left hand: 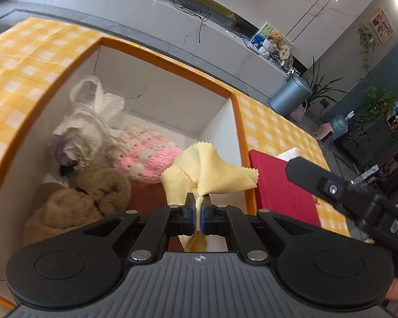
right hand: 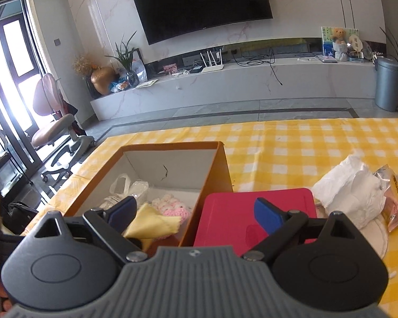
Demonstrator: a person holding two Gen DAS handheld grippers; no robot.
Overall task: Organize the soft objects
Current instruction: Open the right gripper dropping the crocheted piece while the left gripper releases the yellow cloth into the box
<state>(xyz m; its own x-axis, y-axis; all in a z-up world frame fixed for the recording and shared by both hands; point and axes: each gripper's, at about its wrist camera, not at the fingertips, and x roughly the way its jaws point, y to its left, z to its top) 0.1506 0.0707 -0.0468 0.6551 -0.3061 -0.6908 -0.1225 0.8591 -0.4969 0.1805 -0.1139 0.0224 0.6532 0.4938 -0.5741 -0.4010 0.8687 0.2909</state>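
My left gripper [left hand: 198, 206] is shut on a pale yellow cloth [left hand: 209, 172] and holds it above the near right part of the orange box [left hand: 169, 58]. Inside the box lie a brown plush item [left hand: 87, 198], a pink and white knitted piece [left hand: 146, 156] and a white bag with white fabric [left hand: 90, 122]. In the right wrist view my right gripper [right hand: 196, 212] is open and empty over the box's right wall [right hand: 215, 180] and a red tissue box [right hand: 252, 214]. The yellow cloth [right hand: 151, 225] shows there behind the left finger [right hand: 122, 209].
The red tissue box [left hand: 281, 185] stands right of the orange box on the yellow checked tablecloth [right hand: 305, 143]. A white crumpled fabric [right hand: 353, 188] and a snack packet [right hand: 395, 198] lie at the right. The right gripper's arm [left hand: 358, 196] crosses the left view's right side.
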